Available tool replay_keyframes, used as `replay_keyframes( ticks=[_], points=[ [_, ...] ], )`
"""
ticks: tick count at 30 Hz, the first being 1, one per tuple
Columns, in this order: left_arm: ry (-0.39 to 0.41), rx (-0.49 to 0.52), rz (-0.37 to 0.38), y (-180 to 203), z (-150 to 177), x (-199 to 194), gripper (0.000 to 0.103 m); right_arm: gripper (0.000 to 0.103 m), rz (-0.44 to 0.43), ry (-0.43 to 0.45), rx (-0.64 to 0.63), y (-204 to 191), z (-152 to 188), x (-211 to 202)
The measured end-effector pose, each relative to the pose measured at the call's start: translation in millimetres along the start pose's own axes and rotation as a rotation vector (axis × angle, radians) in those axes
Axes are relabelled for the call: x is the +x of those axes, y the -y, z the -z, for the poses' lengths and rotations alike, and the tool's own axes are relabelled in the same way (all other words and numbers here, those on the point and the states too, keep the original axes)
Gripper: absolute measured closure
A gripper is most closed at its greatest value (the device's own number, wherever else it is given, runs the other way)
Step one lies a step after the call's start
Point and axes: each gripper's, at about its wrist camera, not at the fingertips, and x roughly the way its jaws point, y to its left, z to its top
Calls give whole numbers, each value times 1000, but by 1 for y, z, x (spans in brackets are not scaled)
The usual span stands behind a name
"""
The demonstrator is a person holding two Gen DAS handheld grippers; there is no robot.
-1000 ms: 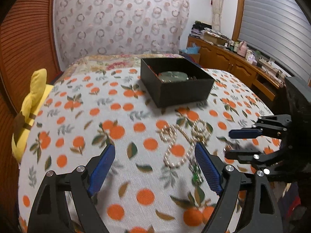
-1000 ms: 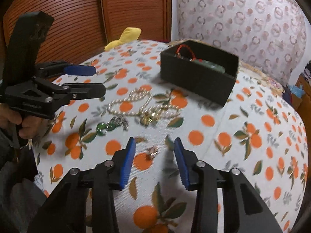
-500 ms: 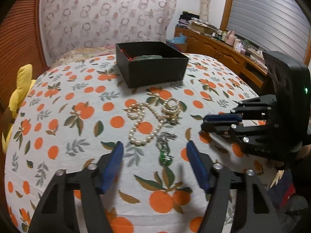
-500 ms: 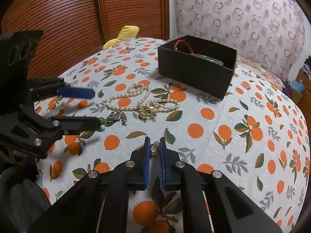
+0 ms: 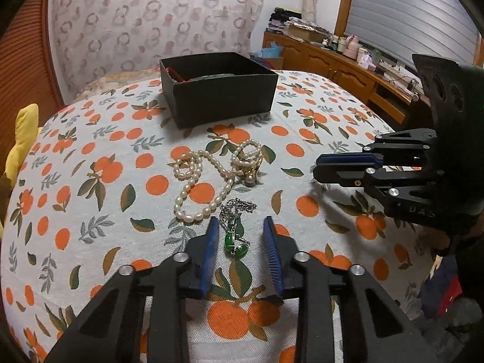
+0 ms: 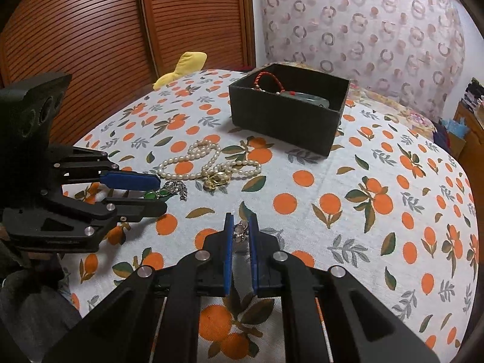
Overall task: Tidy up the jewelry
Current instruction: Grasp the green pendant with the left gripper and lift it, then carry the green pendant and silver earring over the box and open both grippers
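Observation:
A black open box [image 5: 217, 86] stands at the far side of the cloth; in the right wrist view [image 6: 289, 107] it holds a red cord bracelet [image 6: 267, 79] and a green bangle [image 6: 308, 99]. A pearl necklace [image 5: 208, 178] and a gold piece [image 5: 251, 172] lie in the middle. A green-stone silver chain [image 5: 234, 233] lies between the jaws of my left gripper [image 5: 240, 227], which is open around it. My right gripper [image 6: 241, 230] is shut on a small silver earring [image 6: 241, 230].
The round table carries an orange-print cloth [image 5: 90, 181]. A yellow cushion [image 5: 22, 139] lies at its left edge. A wooden sideboard [image 5: 348, 69] with clutter stands to the right, slatted wooden doors [image 6: 121, 30] behind.
My left gripper moved forward over the green-stone chain and narrowed its jaws around it. My right gripper shut on the small earring one second ago and still holds it.

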Motion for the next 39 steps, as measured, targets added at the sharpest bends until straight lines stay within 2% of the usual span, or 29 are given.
replay_keyframes(
  ticks=[1,2,4,13,22,31,39],
  points=[
    [0,3,-11,0,0,0,85,92,0,-1,-1,0,0,0],
    [-1,5,-16,0,0,1,94,92,0,-1,-1,0,0,0],
    [3,5,-10,-2,-1,0,96,92,0,-1,-2,0,1,0],
    [82,-16,-1,-7,-16,-21,96,92,10,20,-3,3,-7,-6],
    [162,-15,-14,-13,-51,-37,96,92,39,79,-22,13,-39,-19],
    [186,-13,-55,-24,-80,-30,96,92,70,124,-15,31,-74,-13],
    [208,-36,-41,-31,-96,-18,96,92,80,172,47,56,-103,-1]
  ],
)
